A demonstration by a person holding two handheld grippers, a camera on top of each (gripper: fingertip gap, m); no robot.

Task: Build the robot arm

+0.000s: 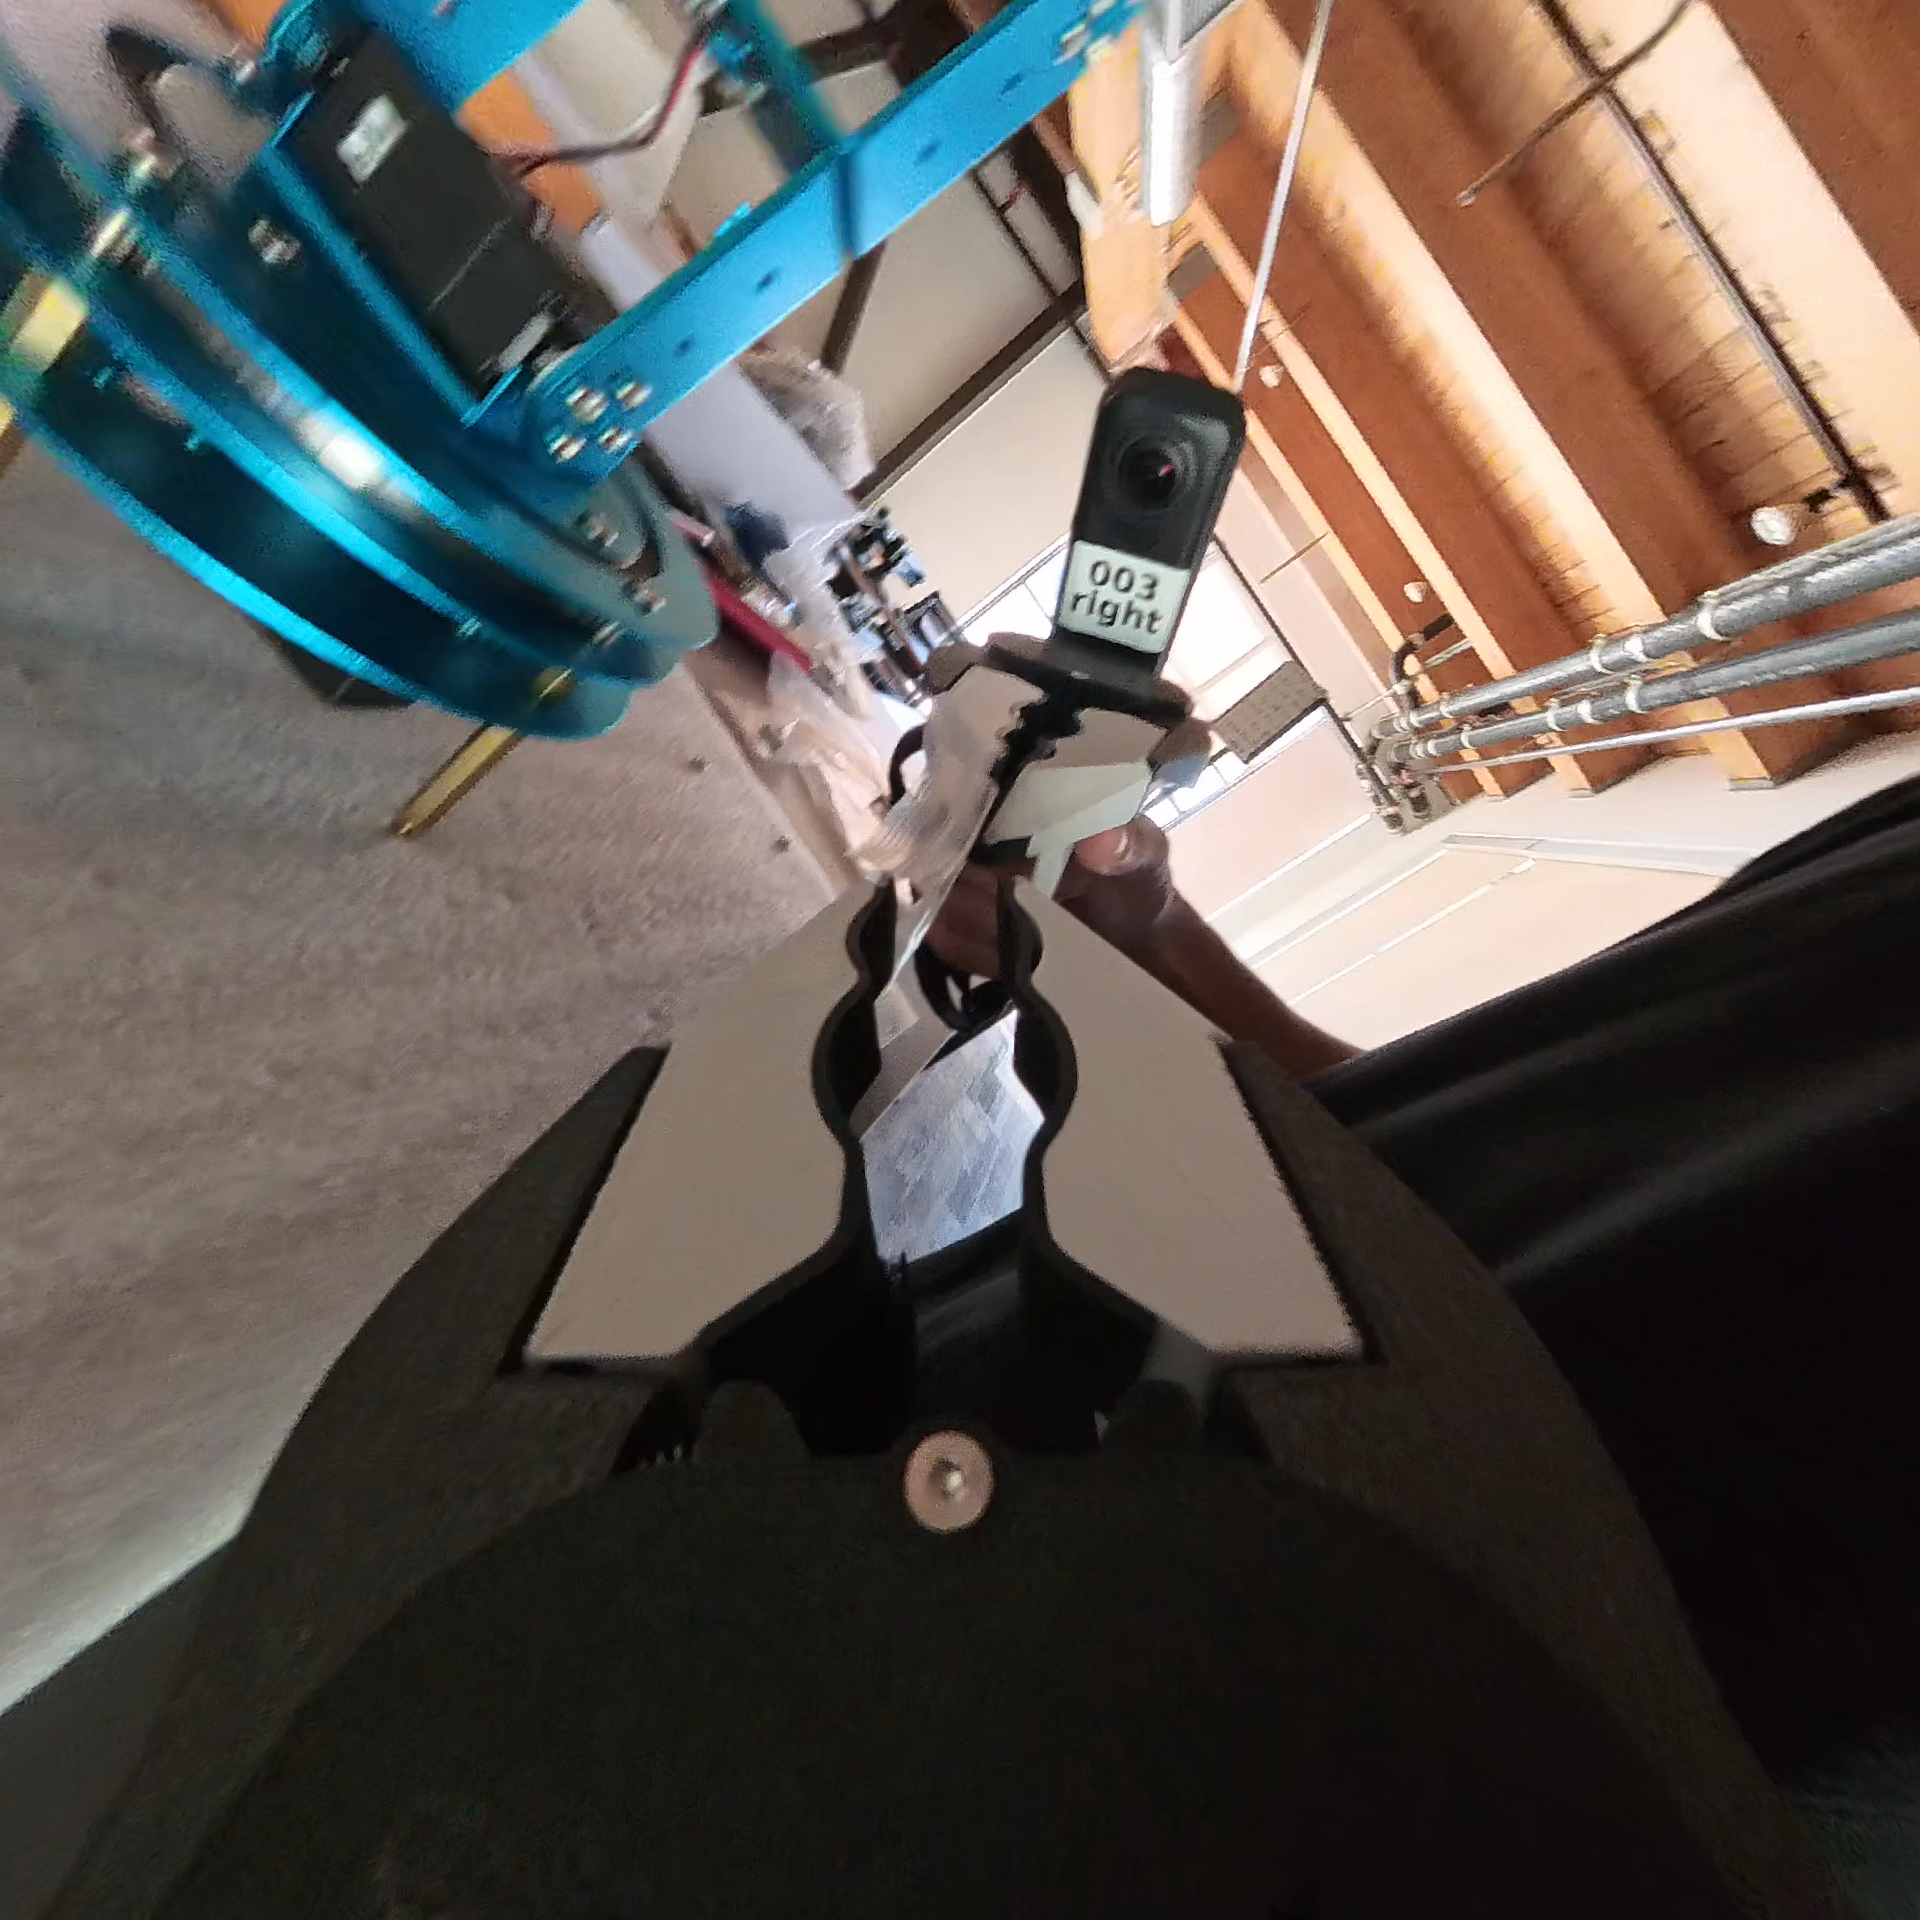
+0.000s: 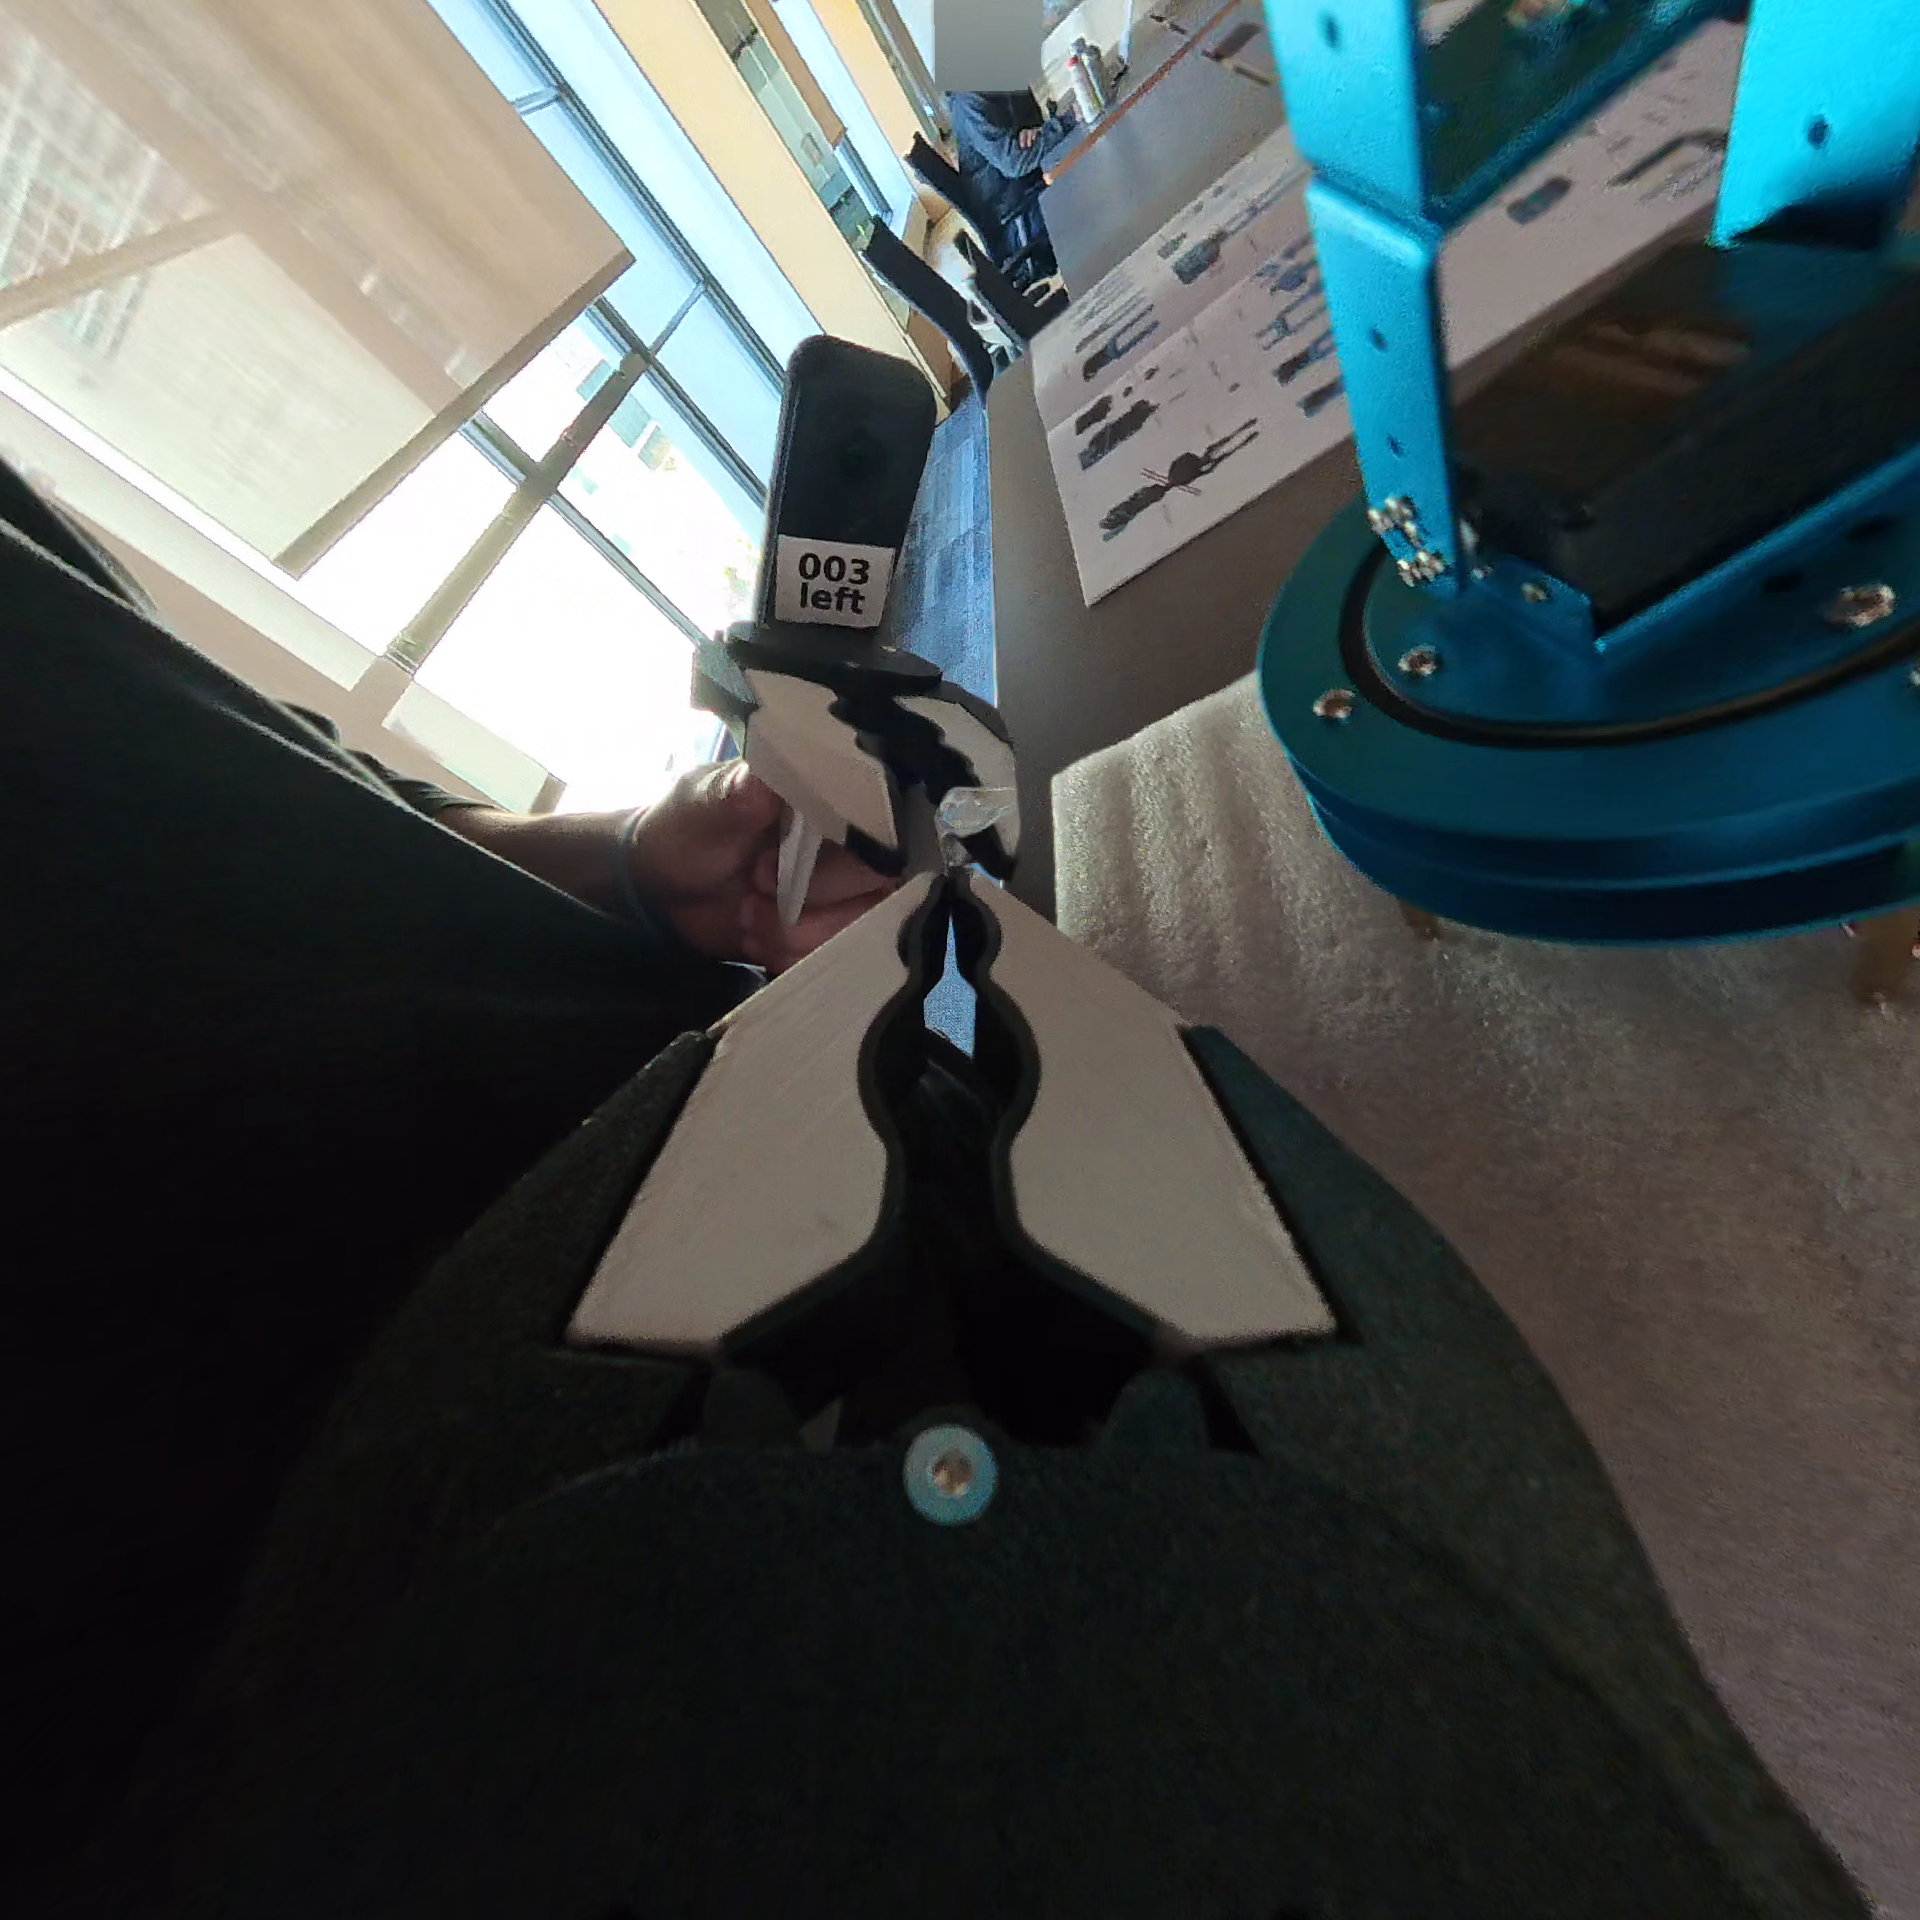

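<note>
My two grippers face each other tip to tip above a pale foam mat (image 2: 1403, 1143). My right gripper (image 2: 951, 883) is shut on a small clear plastic piece (image 2: 971, 816), which sticks out past its tips towards the left gripper (image 2: 904, 831). In the left wrist view my left gripper (image 1: 951, 920) has its jaws a little apart. The clear plastic piece (image 1: 914, 831) hangs from the right gripper (image 1: 1003, 831) and its end reaches into that gap beside the left finger. A hand (image 1: 1122, 862) holds the right gripper.
A blue metal machine with a round base (image 2: 1558, 769) stands on the mat close by on the right, and also shows in the left wrist view (image 1: 364, 540). A printed sheet (image 2: 1174, 416) lies on the grey table behind. A seated person (image 2: 997, 156) is far off. Dark clothing (image 1: 1662, 1143) fills one side. My two grippers' fingertips are within a few centimetres of each other.
</note>
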